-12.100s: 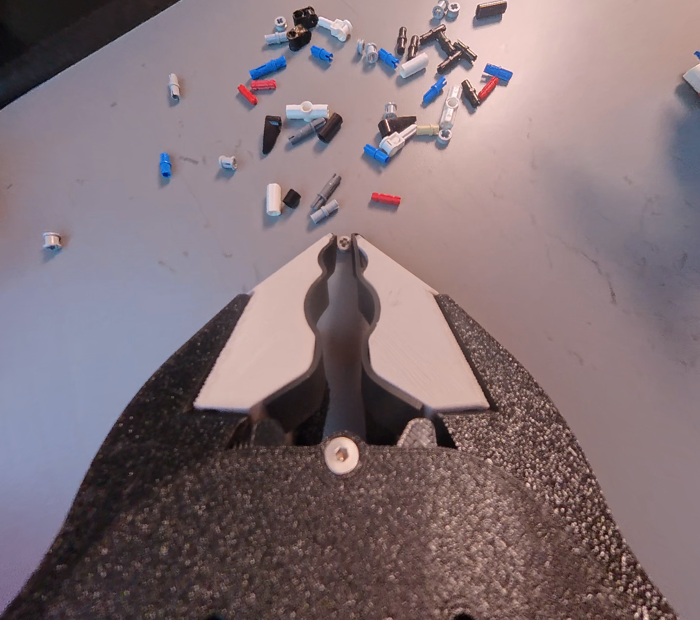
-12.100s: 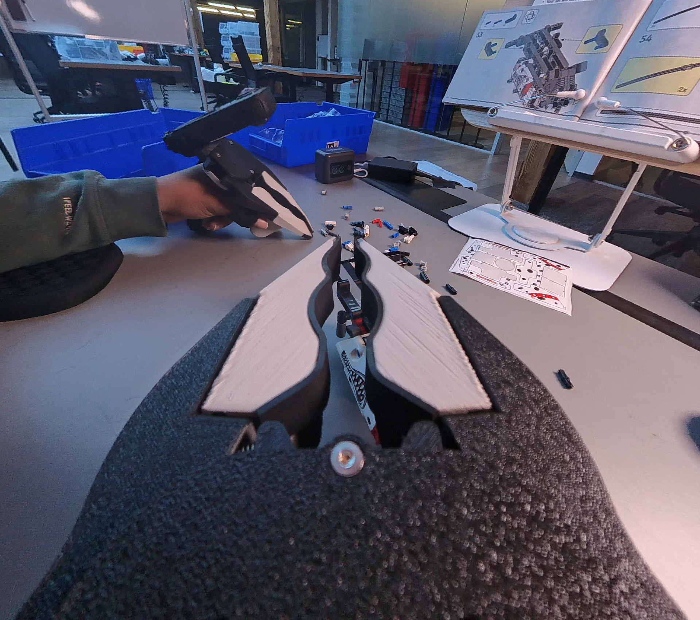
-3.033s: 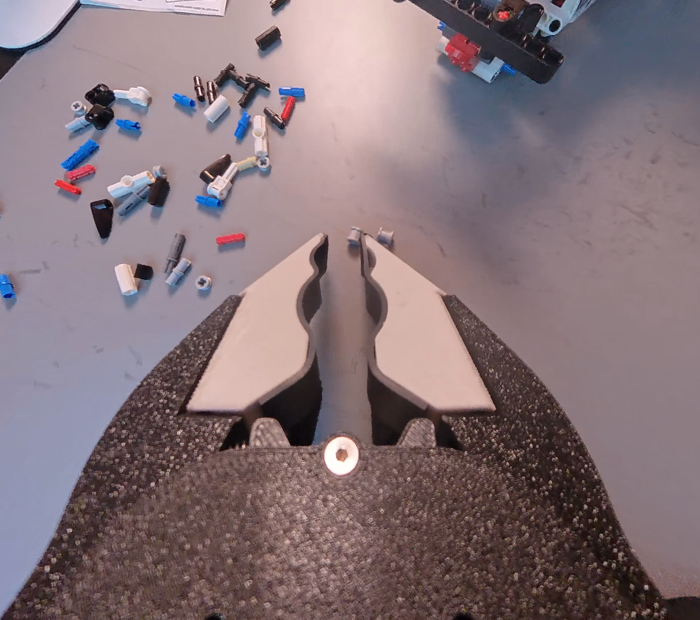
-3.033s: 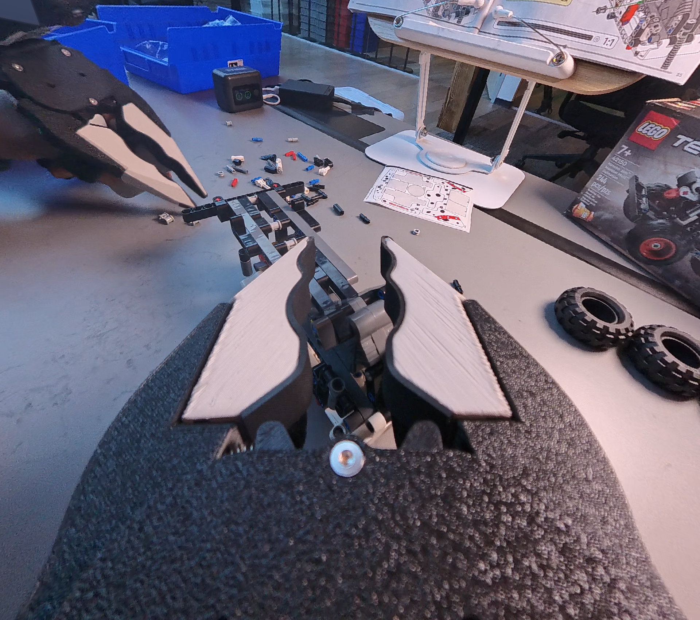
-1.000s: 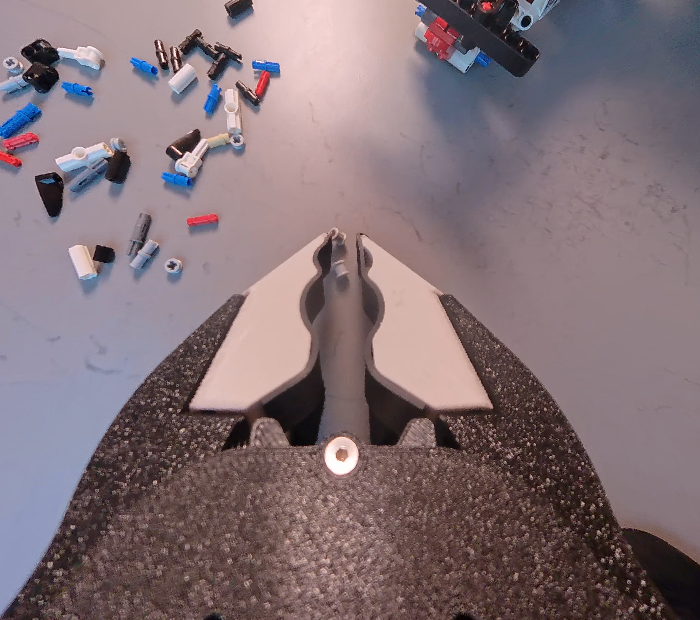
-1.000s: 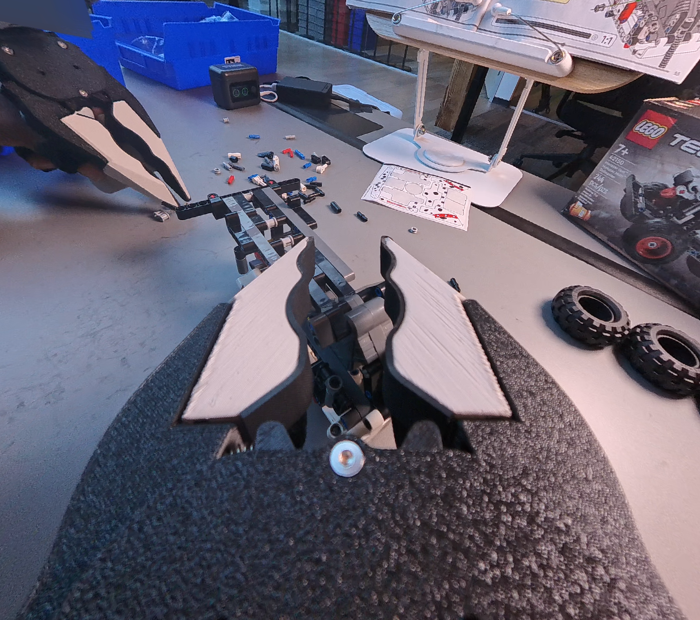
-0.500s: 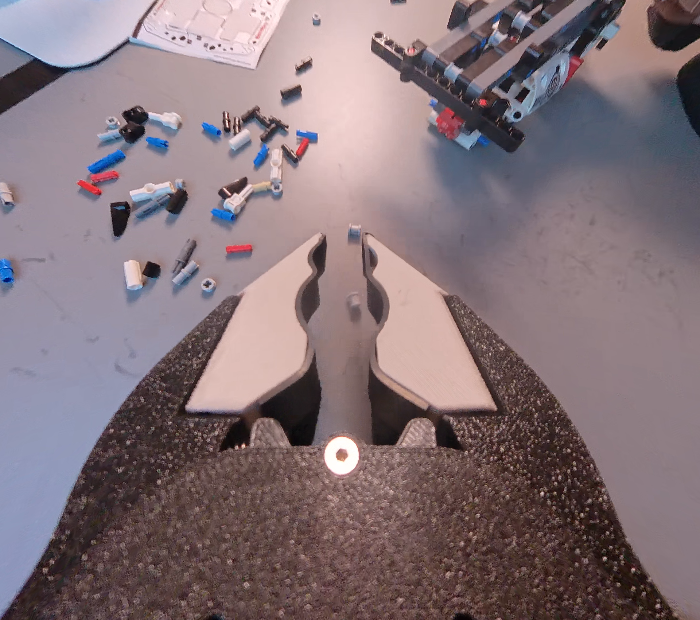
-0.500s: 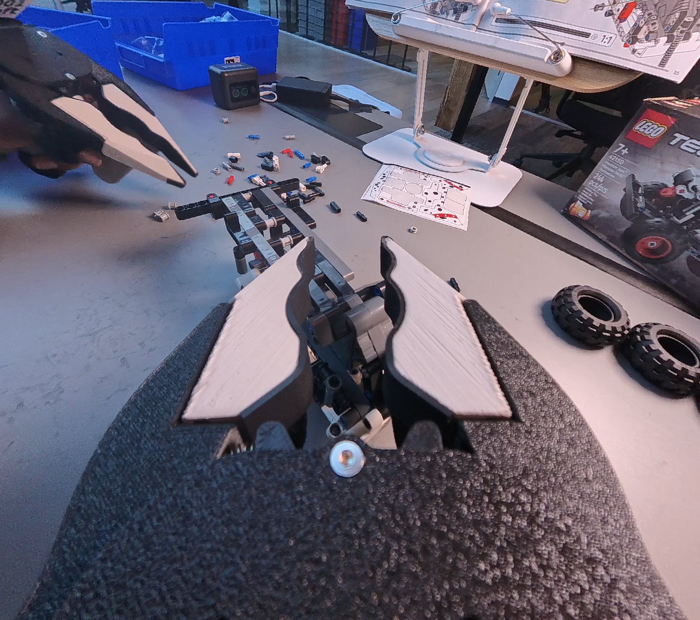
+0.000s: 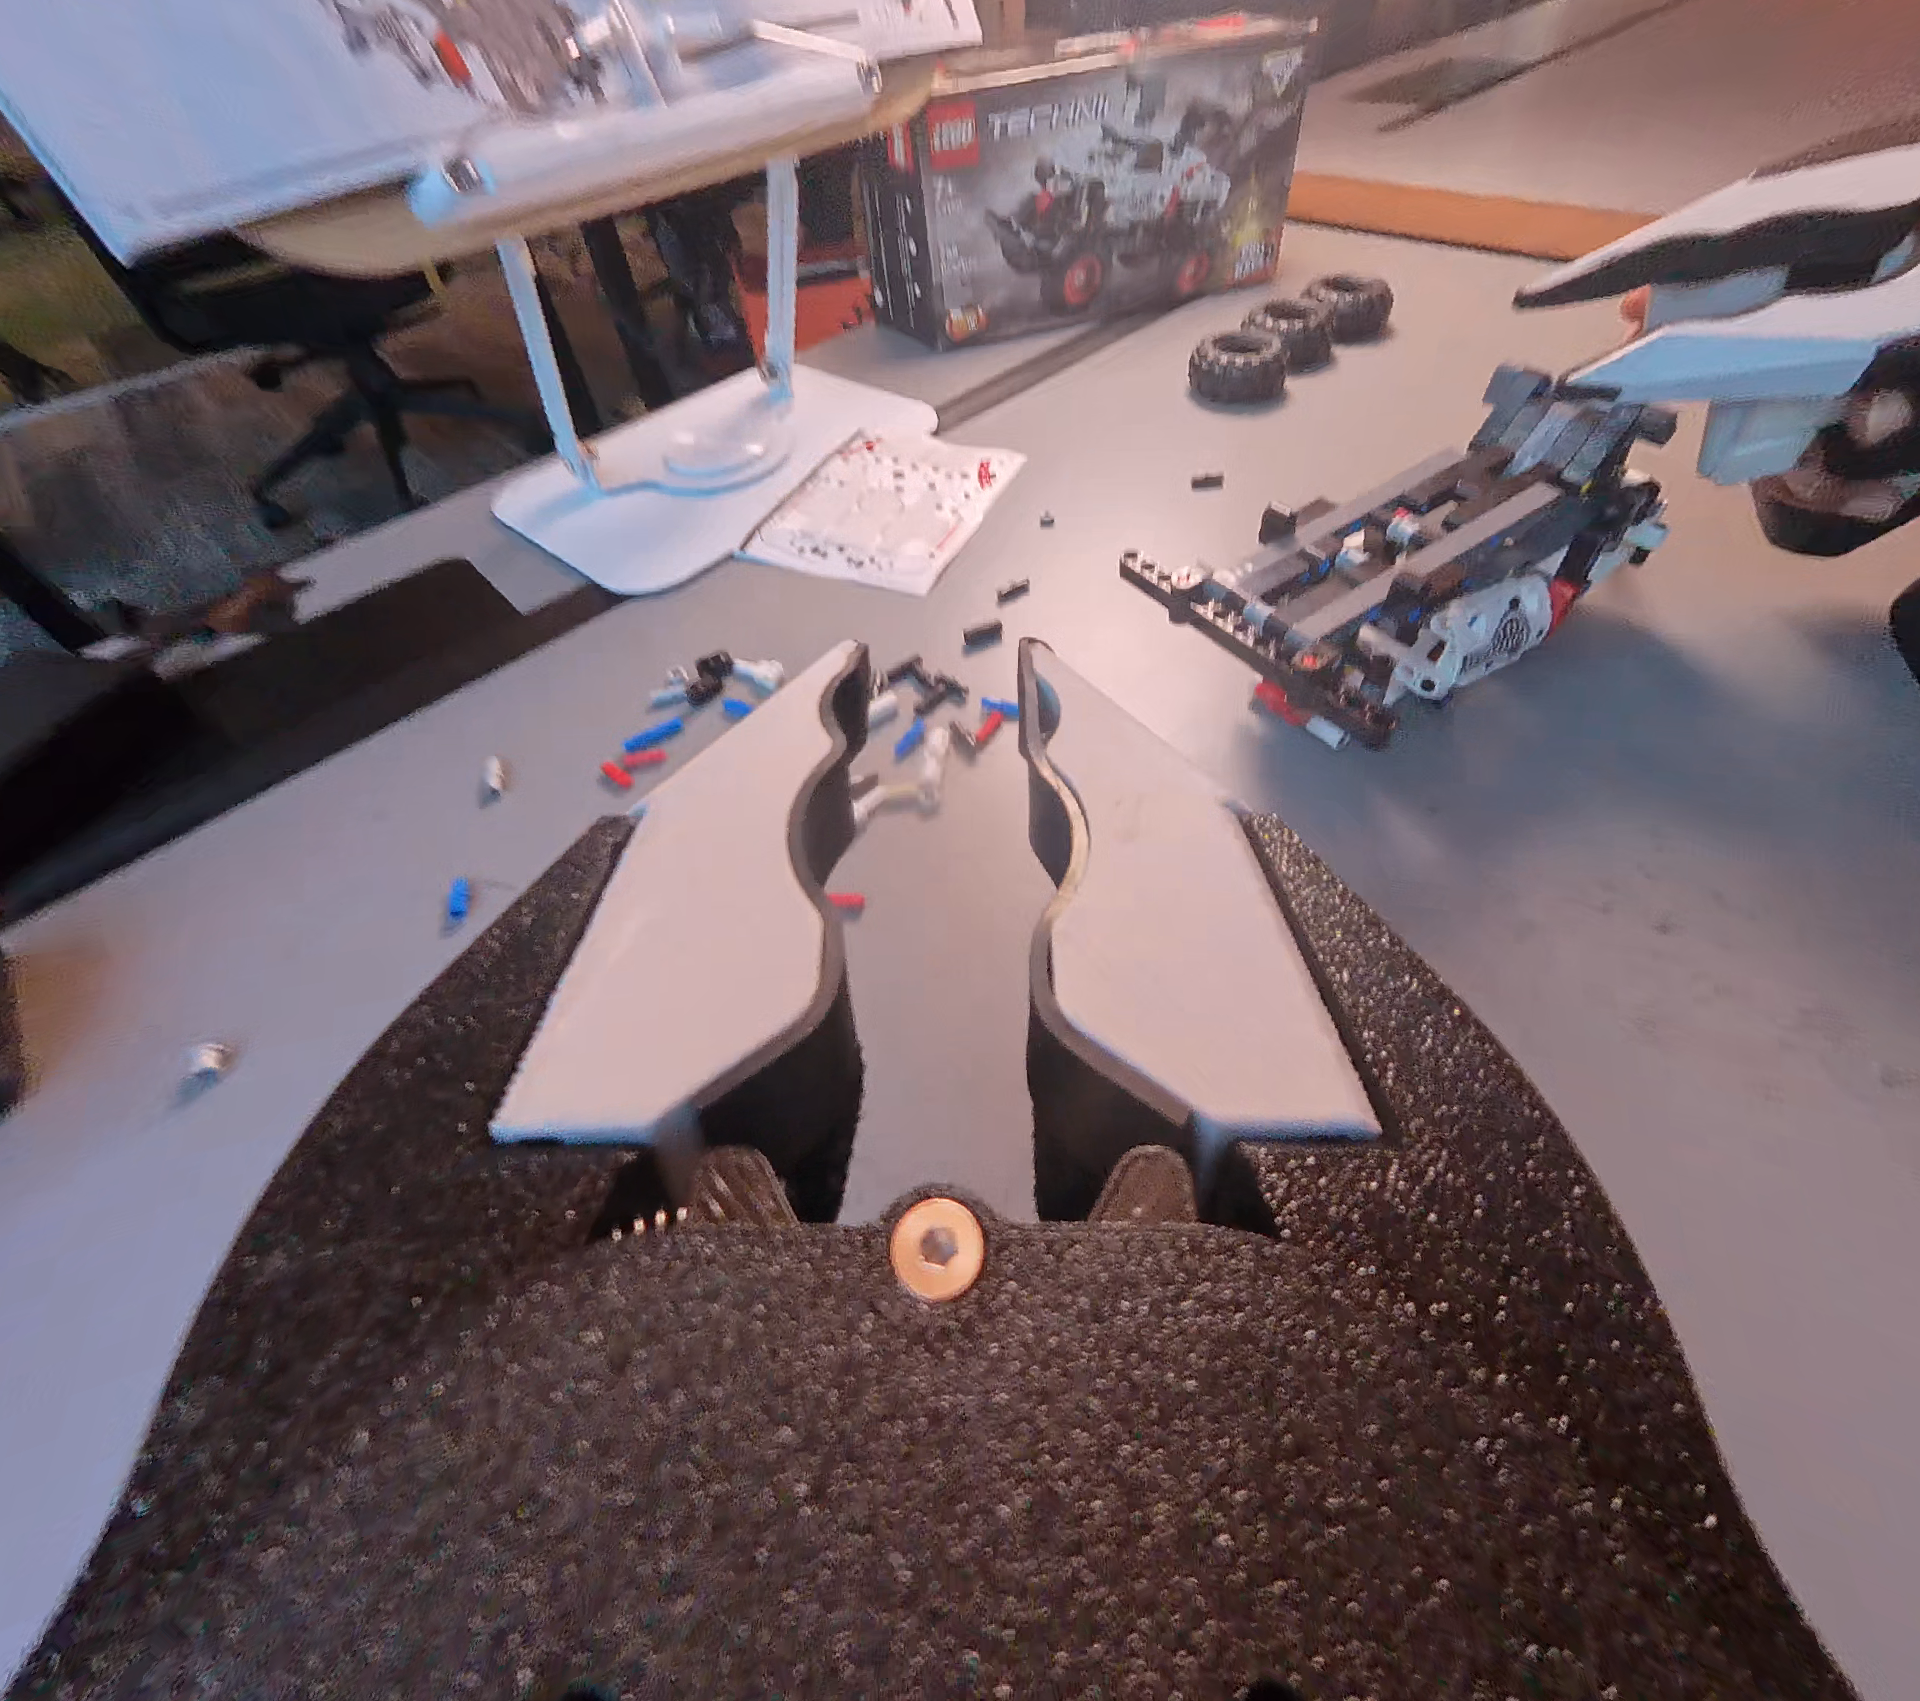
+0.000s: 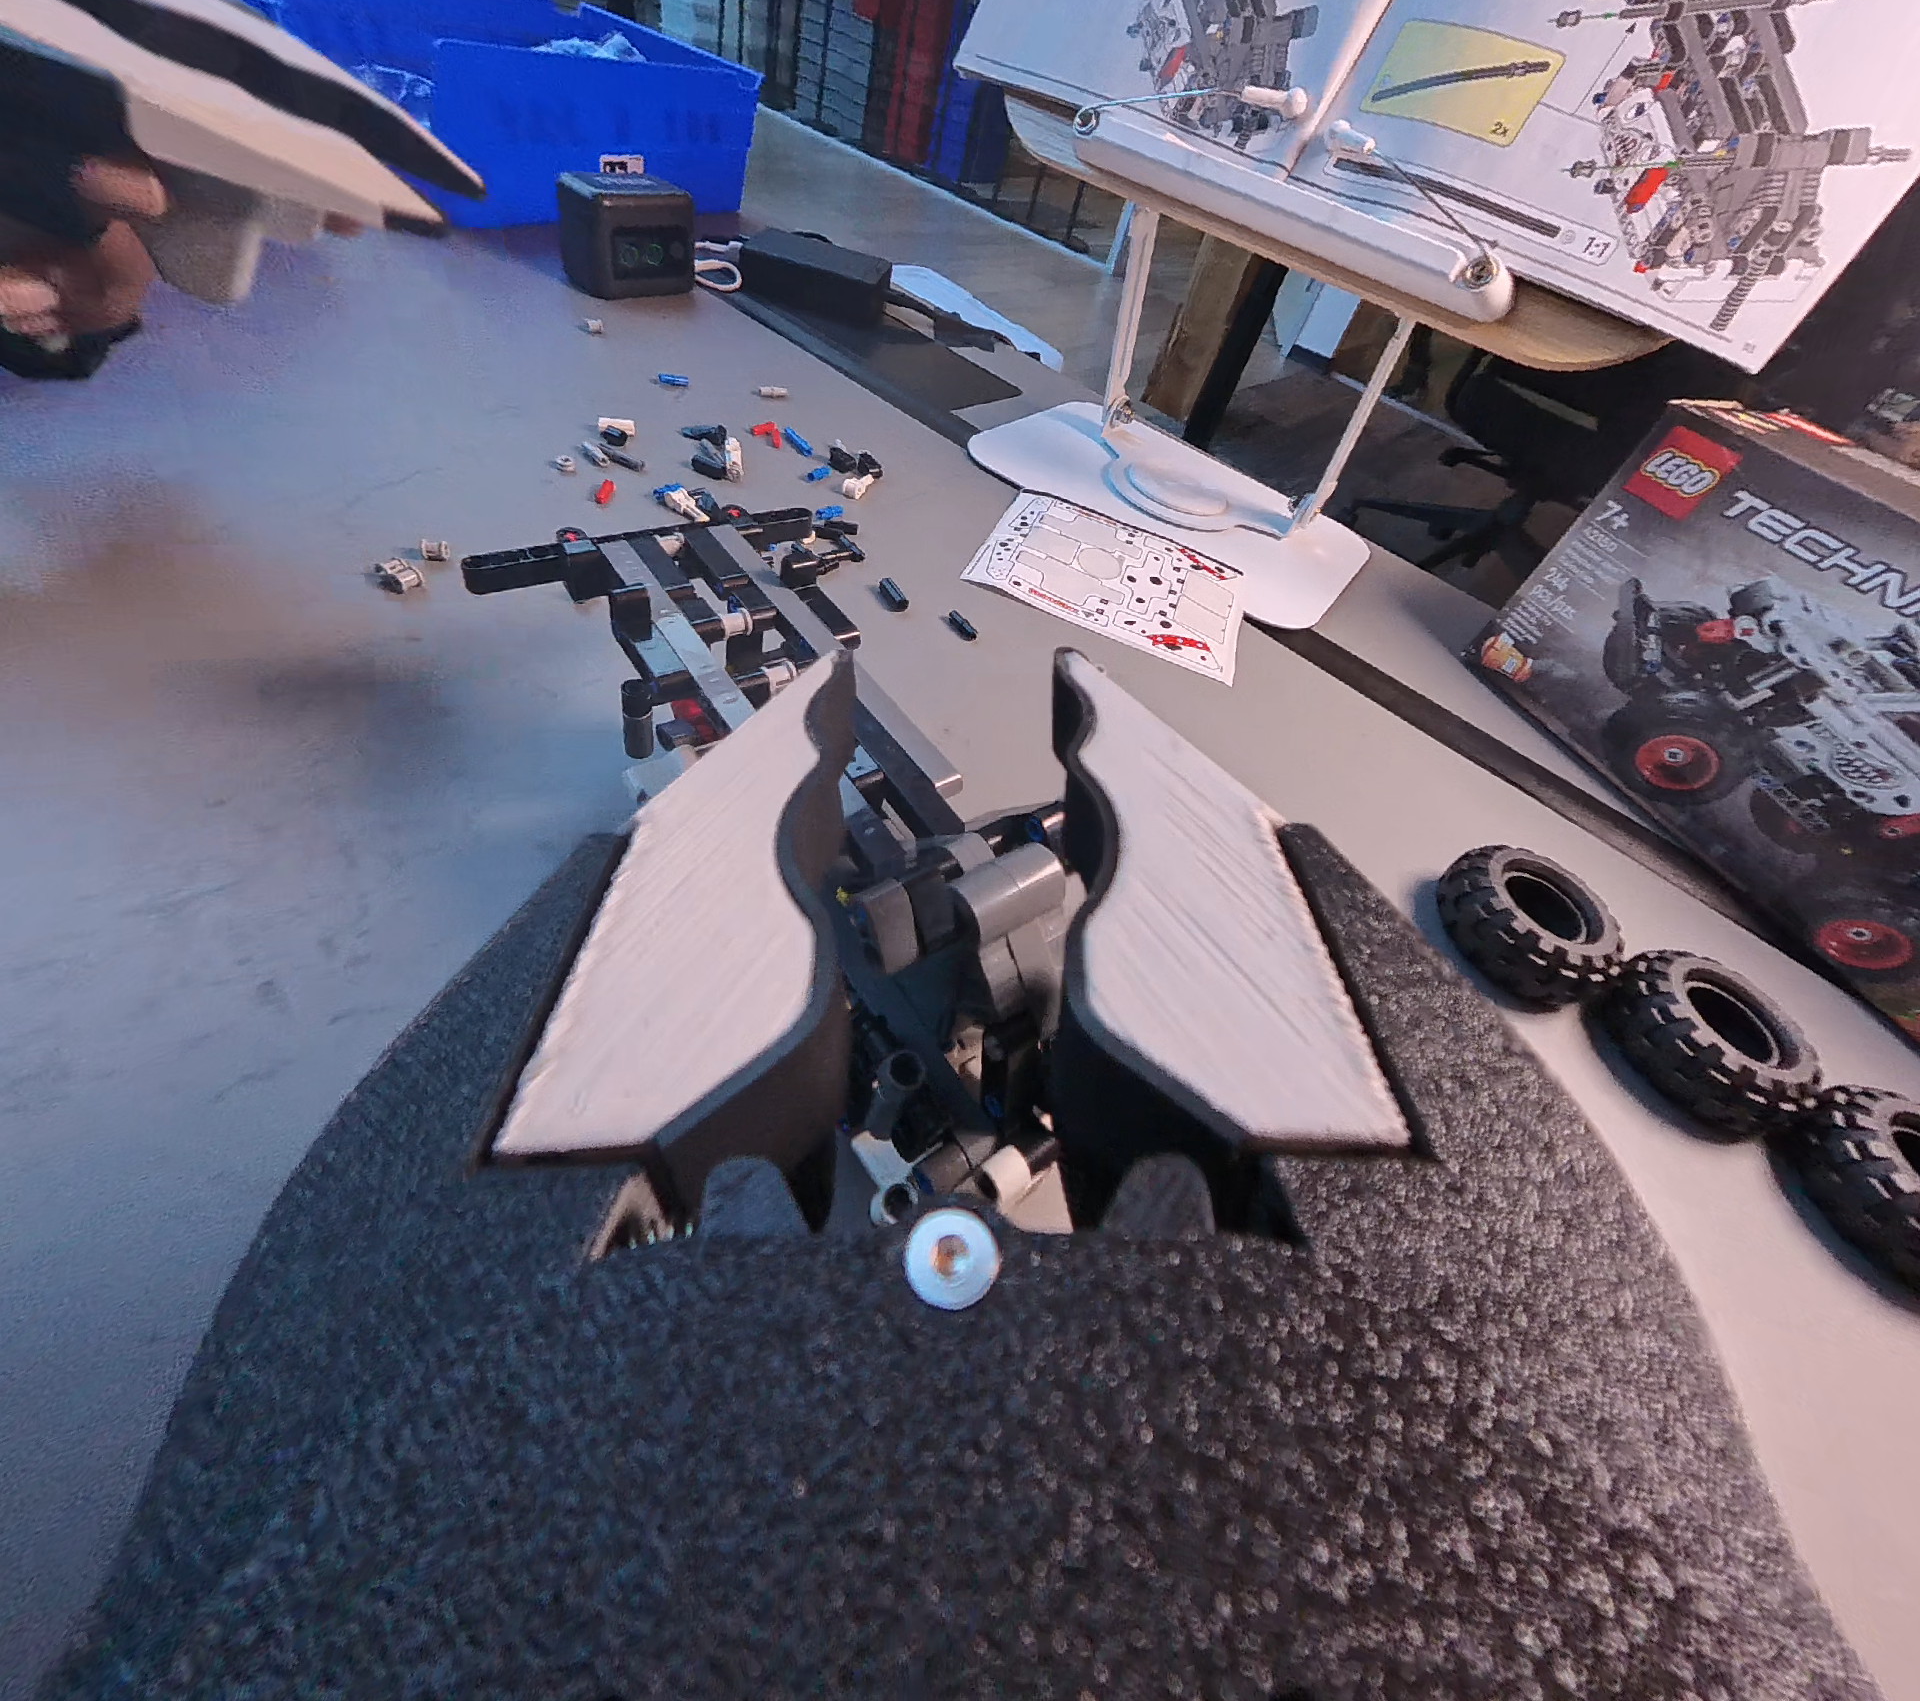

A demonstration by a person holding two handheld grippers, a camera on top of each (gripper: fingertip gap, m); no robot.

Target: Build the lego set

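Observation:
My right gripper point(image 10: 951, 685) is shut on the rear of the part-built black, grey and white lego chassis point(image 10: 717, 602). The chassis is tilted, with its front beam low over the grey table point(image 10: 260, 872). It also shows in the left wrist view point(image 9: 1403, 581), under the right gripper point(image 9: 1548, 337). My left gripper point(image 9: 940, 675) is open and empty, raised above the table and pointing towards the loose pins point(image 9: 925, 716). It shows at upper left in the right wrist view point(image 10: 452, 202). Two small grey bushes point(image 10: 405, 573) lie beside the chassis front.
Loose blue, red, black and white pins point(image 10: 717, 456) lie beyond the chassis. A sticker sheet point(image 10: 1122, 602), a white stand with the open booklet point(image 10: 1455, 41), the set box point(image 10: 1766, 664) and black tyres point(image 10: 1538, 924) are to the right. Blue bins point(image 10: 582, 93) and a black cube point(image 10: 623, 233) stand behind. The left gripper's tips are roughly 25 cm from the right gripper's.
My left gripper opened, let go of a small grey bush by the chassis front, then lifted and tilted up from the table. The right gripper kept its hold on the chassis.

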